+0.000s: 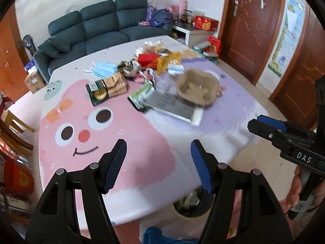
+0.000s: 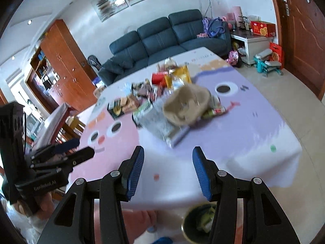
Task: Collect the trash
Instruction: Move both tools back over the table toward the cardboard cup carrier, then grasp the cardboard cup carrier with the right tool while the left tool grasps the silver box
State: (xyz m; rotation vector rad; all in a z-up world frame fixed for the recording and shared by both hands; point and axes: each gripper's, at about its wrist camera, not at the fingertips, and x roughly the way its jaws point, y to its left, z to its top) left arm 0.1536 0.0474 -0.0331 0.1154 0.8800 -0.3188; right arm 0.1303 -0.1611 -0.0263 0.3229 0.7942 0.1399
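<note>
Trash [image 1: 154, 77] lies heaped on the tabletop [image 1: 113, 146]; left claw [image 1: 158, 162] and right claw [image 2: 167, 170] both spread, empty.

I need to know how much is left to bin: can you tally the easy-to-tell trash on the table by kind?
Blue face masks: 1 pile, count unclear
Pulp cup carrier: 1
Red box: 1
Green-gold packet: 1
Total: 4 kinds; blurred wrappers uncounted

Mixed trash [image 1: 146, 75], wrappers, masks and a pulp cup tray [image 1: 198, 87], lies heaped mid-table.
</note>
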